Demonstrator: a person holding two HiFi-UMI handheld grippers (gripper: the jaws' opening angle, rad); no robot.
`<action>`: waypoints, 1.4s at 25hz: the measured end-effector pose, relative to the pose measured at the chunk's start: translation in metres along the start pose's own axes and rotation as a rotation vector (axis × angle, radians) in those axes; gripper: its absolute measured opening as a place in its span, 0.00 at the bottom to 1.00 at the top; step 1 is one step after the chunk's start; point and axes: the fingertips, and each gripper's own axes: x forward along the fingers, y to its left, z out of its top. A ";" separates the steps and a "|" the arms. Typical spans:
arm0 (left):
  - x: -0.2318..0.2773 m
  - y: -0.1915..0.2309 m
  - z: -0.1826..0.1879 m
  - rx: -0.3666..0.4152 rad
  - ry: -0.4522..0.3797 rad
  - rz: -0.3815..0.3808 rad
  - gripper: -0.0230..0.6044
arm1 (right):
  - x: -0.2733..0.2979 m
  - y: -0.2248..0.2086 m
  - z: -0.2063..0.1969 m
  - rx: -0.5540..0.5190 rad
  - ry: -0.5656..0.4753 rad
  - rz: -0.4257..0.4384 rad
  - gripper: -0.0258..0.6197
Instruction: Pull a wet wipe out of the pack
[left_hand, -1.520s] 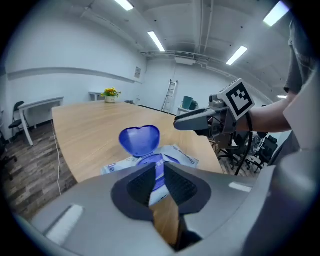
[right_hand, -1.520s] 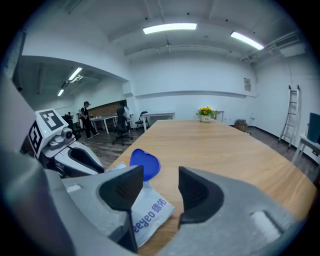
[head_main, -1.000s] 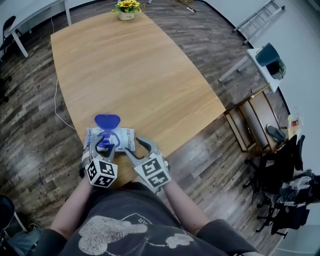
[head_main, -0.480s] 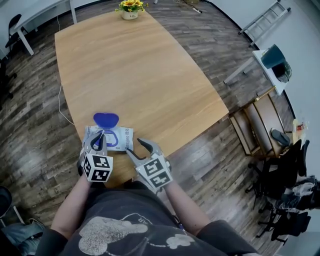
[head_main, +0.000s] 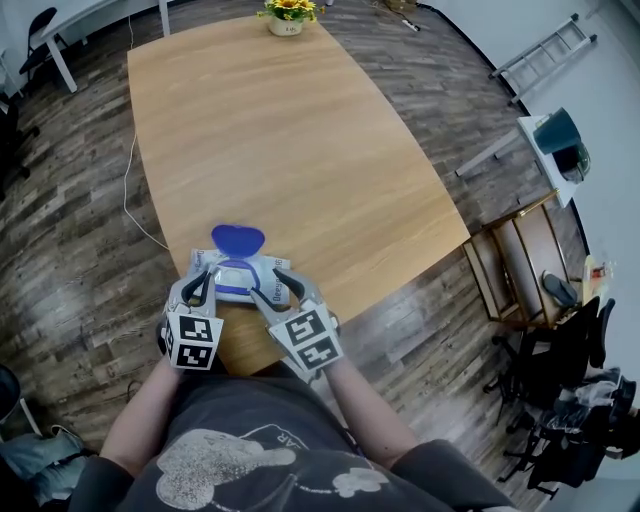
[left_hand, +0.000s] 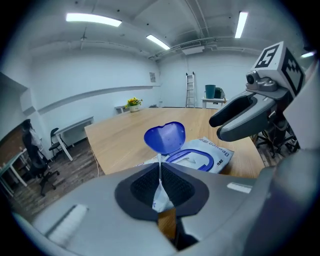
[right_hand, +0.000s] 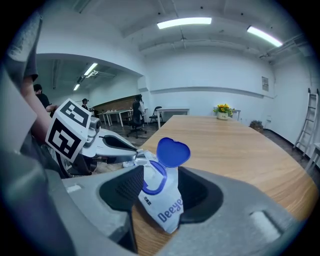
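The wipe is a thin white strip, pinched right between the left gripper's pads. Those jaws have just been closing and now they're pretty much together on it. From the left gripper view the strip runs up toward the blue lid, which is flipped open and standing up on the far side of the pack.

The pack sits at the near edge of the table, close to the person, with the 2 grippers right at it. It's white with blue print and a blue oval rim around the opening.

The right gripper has the pack's right end between its jaws. They're about halfway apart, with both pads against the pack's sides, so it's got hold of it. In the right gripper view the pack looks a bit crumpled and tipped up in there. That view also shows the left gripper's tips sitting right at the opening with some crinkly white stuff at them.

Both grippers point down and away from the person, side by side, the left one at the pack's left end.

Past that there's just bare wood, with a pot of yellow flowers at the far end. A ladder lies on the floor off to the right.
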 end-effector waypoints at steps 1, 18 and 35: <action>0.000 0.001 -0.003 -0.003 0.004 -0.009 0.09 | 0.004 0.003 0.002 0.000 0.004 0.000 0.36; 0.010 0.003 -0.029 0.012 0.046 -0.217 0.09 | 0.077 0.036 -0.019 -0.020 0.276 -0.037 0.25; 0.010 -0.003 -0.033 0.027 0.046 -0.332 0.09 | 0.088 0.032 -0.027 0.074 0.383 -0.107 0.19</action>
